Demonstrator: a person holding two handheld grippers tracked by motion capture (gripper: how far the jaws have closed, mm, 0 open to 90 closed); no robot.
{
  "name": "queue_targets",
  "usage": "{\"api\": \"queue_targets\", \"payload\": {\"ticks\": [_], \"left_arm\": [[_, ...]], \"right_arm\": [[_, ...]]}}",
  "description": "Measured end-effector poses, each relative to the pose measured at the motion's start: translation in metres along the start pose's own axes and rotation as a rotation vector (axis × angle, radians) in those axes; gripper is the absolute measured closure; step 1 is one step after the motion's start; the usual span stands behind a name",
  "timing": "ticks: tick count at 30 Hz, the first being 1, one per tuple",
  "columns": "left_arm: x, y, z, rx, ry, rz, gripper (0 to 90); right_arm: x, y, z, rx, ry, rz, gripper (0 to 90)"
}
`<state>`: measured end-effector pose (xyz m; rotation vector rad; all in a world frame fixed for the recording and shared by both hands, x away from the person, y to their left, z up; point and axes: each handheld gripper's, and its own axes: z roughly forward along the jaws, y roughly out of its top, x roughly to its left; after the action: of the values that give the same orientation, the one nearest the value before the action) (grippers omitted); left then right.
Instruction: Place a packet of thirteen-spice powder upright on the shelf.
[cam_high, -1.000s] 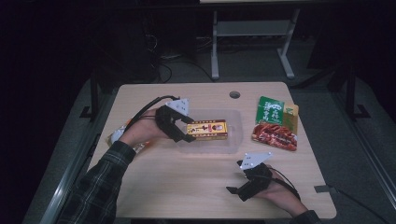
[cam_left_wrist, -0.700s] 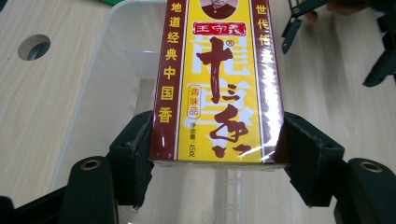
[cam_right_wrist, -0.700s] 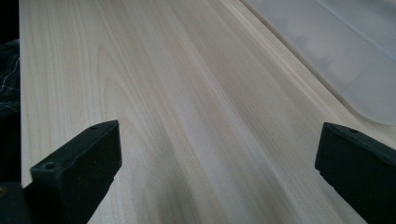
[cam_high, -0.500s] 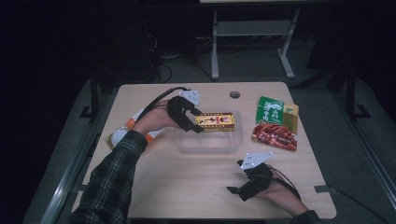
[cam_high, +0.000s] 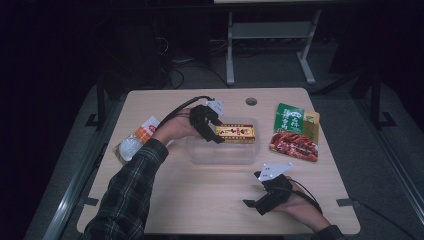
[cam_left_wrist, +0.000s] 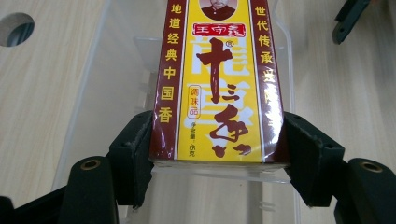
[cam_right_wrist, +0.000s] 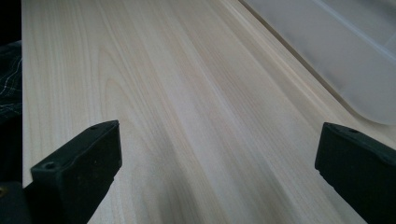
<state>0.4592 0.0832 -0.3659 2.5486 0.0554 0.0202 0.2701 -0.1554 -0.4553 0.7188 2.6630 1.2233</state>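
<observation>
The left gripper (cam_left_wrist: 217, 154), jaws clamped on either long side of a yellow-and-maroon spice box (cam_left_wrist: 217, 88), holds the carton over the clear plastic bin (cam_high: 220, 152) at mid-table; in the high view the same box (cam_high: 236, 133) hangs above the bin's far half, near its back rim. A second ago the carton sat lower and more to the left, over the bin's left end, and half a second ago it had already swung up and rightward, so the hand has been carrying it across the container rather than lowering it. From the left gripper view the box's near end floats clear of the transparent wall beneath it, which suggests it has not yet been set down; release looks like the step to come, once the carton is brought down inside the walls. The right gripper (cam_high: 265, 192) rests near the front edge of the table (cam_high: 200, 210), its jaws spread wide with nothing between them, and has not shifted over the past second. Waiting off to the right are a green packet (cam_high: 287, 117) and a red food packet (cam_high: 295, 146), and to the left a white-and-orange pouch (cam_high: 136, 142), all lying outside the bin.
</observation>
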Motion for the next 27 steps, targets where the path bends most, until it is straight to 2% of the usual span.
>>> {"api": "queue_targets", "payload": {"ticks": [15,27], "left_arm": [[0.0036,-0.0008,0.0054,-0.008,-0.014,-0.01,31.8],[0.0043,0.003,0.0046,-0.049,-0.012,-0.01,31.8]], "right_arm": [[-0.0006,0.0,0.0002,0.002,0.002,0.003,0.3],[-0.0009,0.0,-0.0002,0.003,0.001,0.007,0.3]]}}
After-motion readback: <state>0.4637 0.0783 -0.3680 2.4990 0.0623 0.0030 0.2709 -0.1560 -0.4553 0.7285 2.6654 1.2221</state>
